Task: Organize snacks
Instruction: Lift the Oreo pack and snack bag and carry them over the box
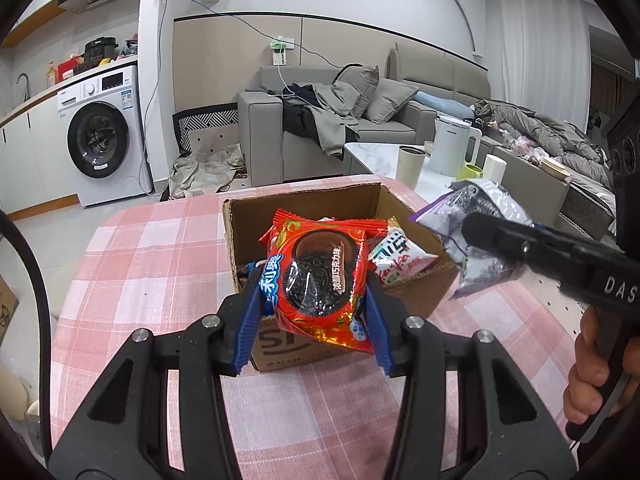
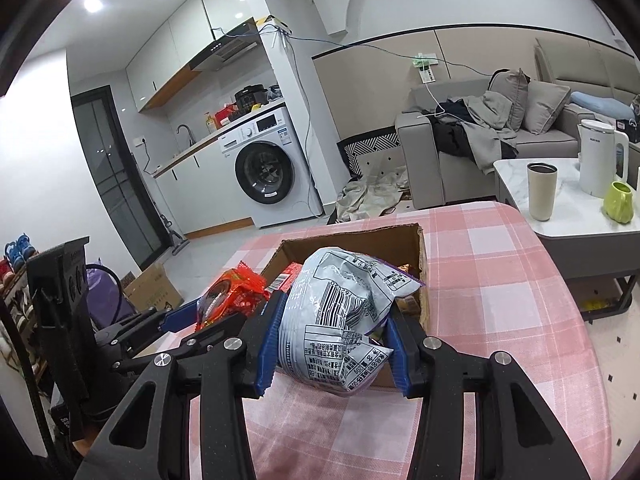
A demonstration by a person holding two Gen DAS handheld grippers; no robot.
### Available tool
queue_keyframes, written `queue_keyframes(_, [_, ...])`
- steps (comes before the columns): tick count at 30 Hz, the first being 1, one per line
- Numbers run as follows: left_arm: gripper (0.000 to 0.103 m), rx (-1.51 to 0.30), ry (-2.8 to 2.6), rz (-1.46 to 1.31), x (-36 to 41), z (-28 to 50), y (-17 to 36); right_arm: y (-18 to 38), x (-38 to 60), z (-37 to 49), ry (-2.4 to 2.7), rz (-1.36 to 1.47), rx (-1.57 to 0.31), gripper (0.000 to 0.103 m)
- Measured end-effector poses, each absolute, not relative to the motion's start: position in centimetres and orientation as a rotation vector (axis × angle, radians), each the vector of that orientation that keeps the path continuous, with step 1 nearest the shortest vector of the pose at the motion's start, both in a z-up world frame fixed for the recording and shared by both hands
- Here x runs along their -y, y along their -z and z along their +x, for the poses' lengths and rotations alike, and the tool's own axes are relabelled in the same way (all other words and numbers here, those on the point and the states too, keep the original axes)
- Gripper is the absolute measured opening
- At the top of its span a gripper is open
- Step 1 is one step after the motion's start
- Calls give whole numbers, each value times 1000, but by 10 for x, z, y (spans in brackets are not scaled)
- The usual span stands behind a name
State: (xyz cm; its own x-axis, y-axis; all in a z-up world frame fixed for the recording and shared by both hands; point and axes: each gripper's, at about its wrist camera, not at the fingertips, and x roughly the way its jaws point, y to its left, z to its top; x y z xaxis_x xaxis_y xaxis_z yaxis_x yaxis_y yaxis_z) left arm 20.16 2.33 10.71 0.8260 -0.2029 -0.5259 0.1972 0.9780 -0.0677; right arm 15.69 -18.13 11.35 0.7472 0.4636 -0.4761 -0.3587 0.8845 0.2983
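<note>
- Left gripper (image 1: pixel 312 304) clamped on a red cookie packet (image 1: pixel 320 276), held just above the near edge of the cardboard box (image 1: pixel 256 224).
- Right gripper (image 2: pixel 332 344) clamped on a crumpled silver-grey snack bag (image 2: pixel 340 308), held over the box's near corner.
- Open box on a pink checked tablecloth (image 1: pixel 152 264), with a white snack packet (image 1: pixel 400 256) inside.
- Hand (image 1: pixel 592 376) on the right gripper's handle.

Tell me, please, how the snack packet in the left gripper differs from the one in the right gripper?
The red cookie packet is bright red and fairly smooth, with a cookie pictured; the silver-grey packet is pale, crumpled and shows printed text and a barcode. The red one sits in the left gripper, the grey one in the right gripper. Both are clamped above the cardboard box.
</note>
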Motion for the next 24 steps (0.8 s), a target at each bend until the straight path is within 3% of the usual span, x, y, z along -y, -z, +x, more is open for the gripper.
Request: queue_keyframes(24, [44,-582,167,4,-8,279,-79,-89,178,211,-403,288,-559,47])
